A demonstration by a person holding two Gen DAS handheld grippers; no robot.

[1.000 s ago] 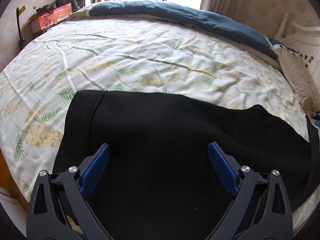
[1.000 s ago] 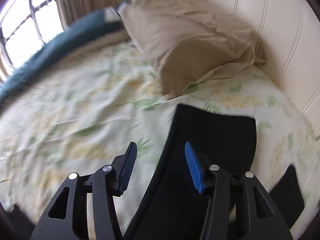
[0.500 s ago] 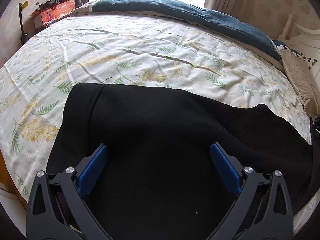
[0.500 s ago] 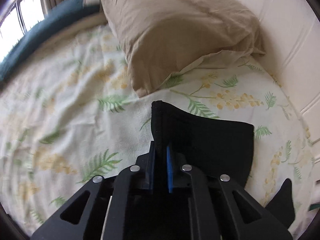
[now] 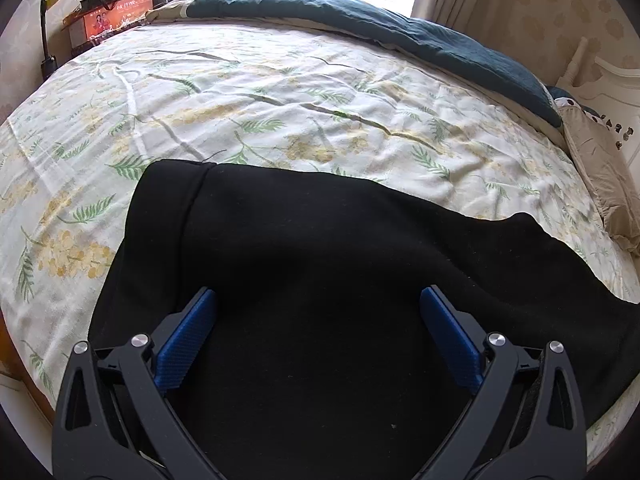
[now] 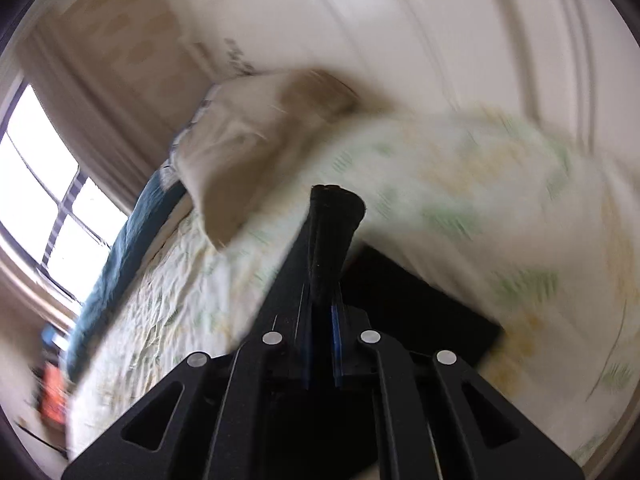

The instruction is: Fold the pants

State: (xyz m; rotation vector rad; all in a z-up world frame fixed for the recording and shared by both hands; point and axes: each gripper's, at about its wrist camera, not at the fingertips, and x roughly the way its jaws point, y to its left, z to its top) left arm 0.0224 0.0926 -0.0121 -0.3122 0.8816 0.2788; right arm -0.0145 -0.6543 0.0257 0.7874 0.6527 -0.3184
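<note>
Left wrist view. Item: black, soft knit pants (image 5: 320,280), spread flat on a white bed sheet printed with green fronds and yellow blossoms (image 5: 280,100). The waistband end is seen at the left, with a seam line beside it; the legs run off to the right, toward the near edge of the bed. A rolled dark teal blanket (image 5: 400,28) is laid along the far side; a tan pillow (image 5: 600,168) is found at the far right. The left gripper (image 5: 318,324) is held over the near part of the cloth with its blue-padded jaws spread wide; nothing is caught between them.

Right wrist view, heavily blurred. The right gripper (image 6: 320,344) is seen with jaws brought together on a gathered fold of the same black cloth, a bunched tuft of which stands up beyond the fingertips. More of the cloth is seen trailing below and to the right onto the sheet. The tan pillow and the teal blanket are seen at the left, before a window.

Handling, as judged: the fabric is taken to be light, limp and thick, not slippery and not fragile; it will sag and drag rather than keep a shape. Hold is best taken at hems, the waistband corners or a doubled edge, where several layers can be pinched at once.
</note>
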